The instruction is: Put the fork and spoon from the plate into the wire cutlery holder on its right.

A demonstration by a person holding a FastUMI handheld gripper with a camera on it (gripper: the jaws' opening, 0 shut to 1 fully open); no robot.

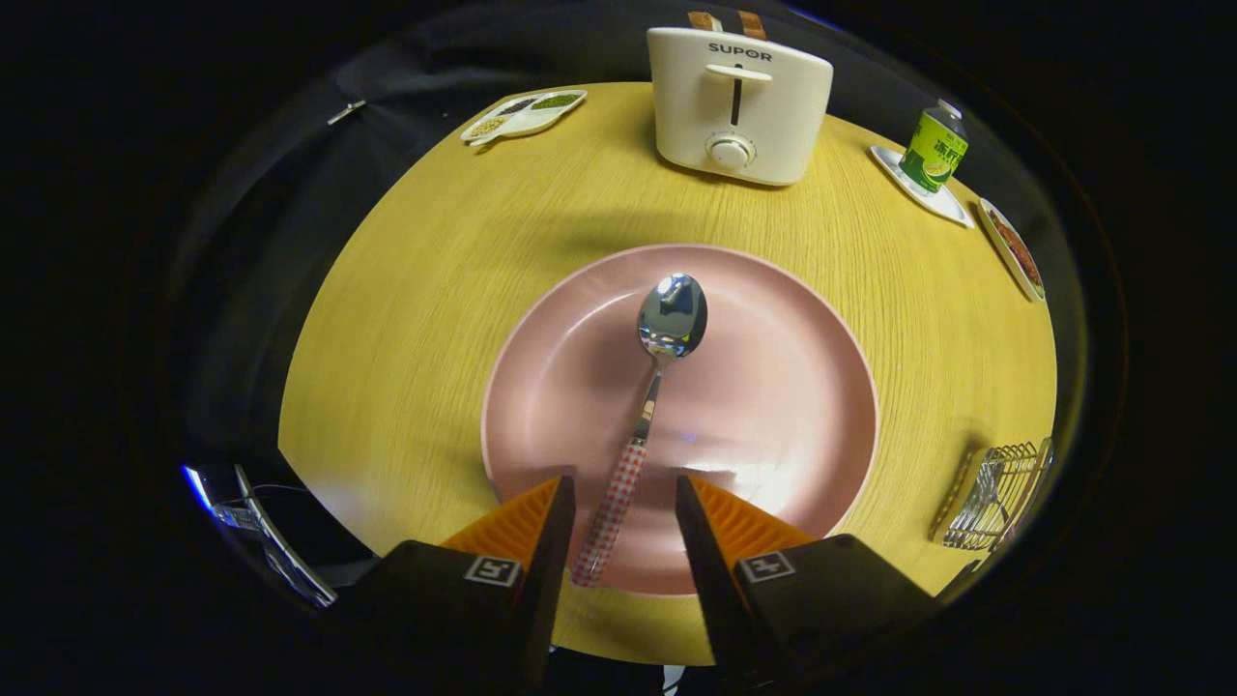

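A spoon (649,396) with a shiny bowl and a red-and-white checked handle lies on the pink plate (773,387), bowl pointing away from me. My gripper (623,488) is open just above the plate's near rim. The checked handle runs into the gap between the two fingers, closer to the left finger, and neither finger presses on it. The wire cutlery holder (995,495) stands on the table to the right of the plate, with metal cutlery showing through its wires.
A white toaster (736,104) stands at the table's far side. A divided dish of beans (523,114) is far left. A green can on a white dish (934,150) and another plate of food (1012,248) sit far right on the round wooden table (406,338).
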